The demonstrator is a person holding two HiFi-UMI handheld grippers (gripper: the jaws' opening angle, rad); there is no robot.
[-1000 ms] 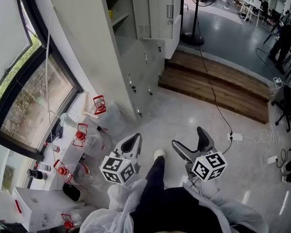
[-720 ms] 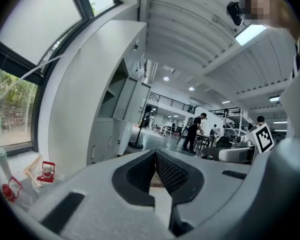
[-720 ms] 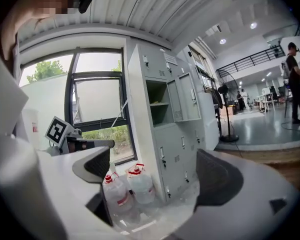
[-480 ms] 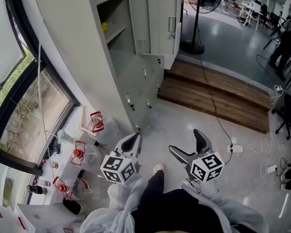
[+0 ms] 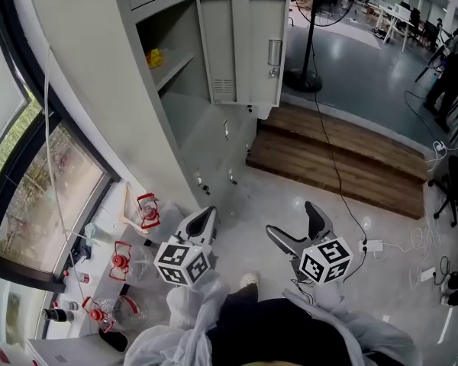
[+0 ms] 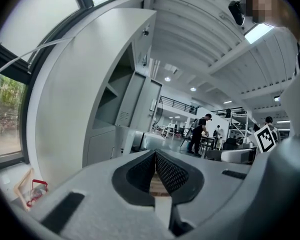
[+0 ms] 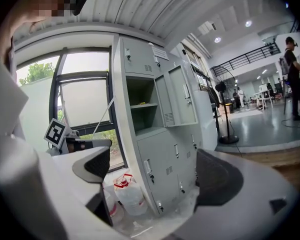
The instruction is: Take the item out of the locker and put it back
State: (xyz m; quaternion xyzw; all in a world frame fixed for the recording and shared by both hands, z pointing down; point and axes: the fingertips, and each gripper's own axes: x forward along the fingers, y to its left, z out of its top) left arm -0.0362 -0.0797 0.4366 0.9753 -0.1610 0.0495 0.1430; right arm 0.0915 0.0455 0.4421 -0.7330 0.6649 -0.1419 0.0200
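Grey locker bank (image 5: pixel 91 75) beside large dark-framed window (image 5: pixel 49 197), greenery outside. Pale glossy floor (image 5: pixel 389 303); wooden step (image 5: pixel 343 162) up to darker hall floor (image 5: pixel 351 59). White ribbed ceiling (image 6: pixel 190 29), strip light (image 6: pixel 257 32) on.

Nothing seems legible; only coded square markers on the left gripper (image 5: pixel 207 212) and right gripper (image 5: pixel 291 219).

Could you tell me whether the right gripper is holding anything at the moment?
No, the jaws of the right gripper stand wide apart in its own view, with only the locker showing beyond them.
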